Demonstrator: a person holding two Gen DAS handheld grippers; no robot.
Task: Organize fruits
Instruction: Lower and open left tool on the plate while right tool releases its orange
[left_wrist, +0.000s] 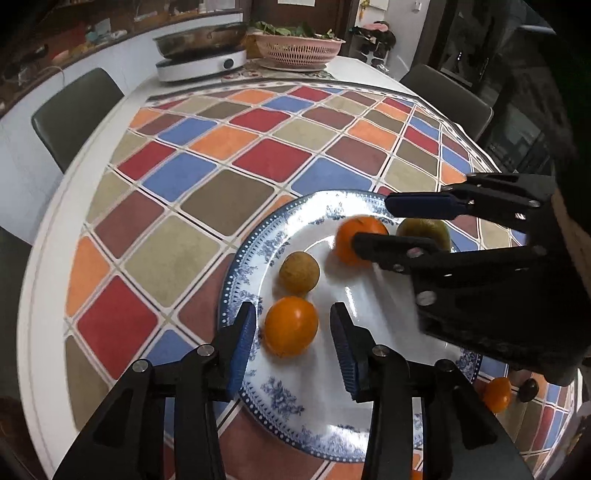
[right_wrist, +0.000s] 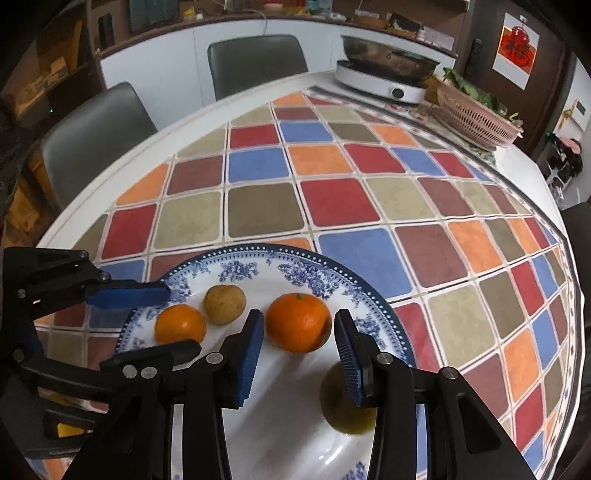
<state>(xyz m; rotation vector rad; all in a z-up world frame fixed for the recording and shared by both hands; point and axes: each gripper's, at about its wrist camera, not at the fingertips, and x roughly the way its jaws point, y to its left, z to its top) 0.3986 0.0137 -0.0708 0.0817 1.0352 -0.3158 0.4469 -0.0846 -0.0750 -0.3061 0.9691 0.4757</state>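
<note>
**Four fruits on the plate, a claw around two of them**

A small orange (left_wrist: 291, 326) lies on the blue-and-white plate (left_wrist: 317, 435) near its left rim, between the two fingers of the left claw (left_wrist: 292, 347), which stand apart with a gap on either side of the fruit. Just beyond it sits a brown round fruit (left_wrist: 299, 273), close to but apart from the orange.

A larger orange (right_wrist: 298, 322) lies toward the far right part of the plate (right_wrist: 295, 424), between the spread fingers of the right claw (right_wrist: 299, 354); neither pad clearly touches it. A green fruit (right_wrist: 341, 402) lies nearer, partly hidden behind the right finger.

The plate rests on a checked cloth (right_wrist: 332, 206) near the tabletop's near edge. Off the plate, by the near right edge, lie another small orange (left_wrist: 497, 394) and a dark round fruit (left_wrist: 528, 389).
</note>
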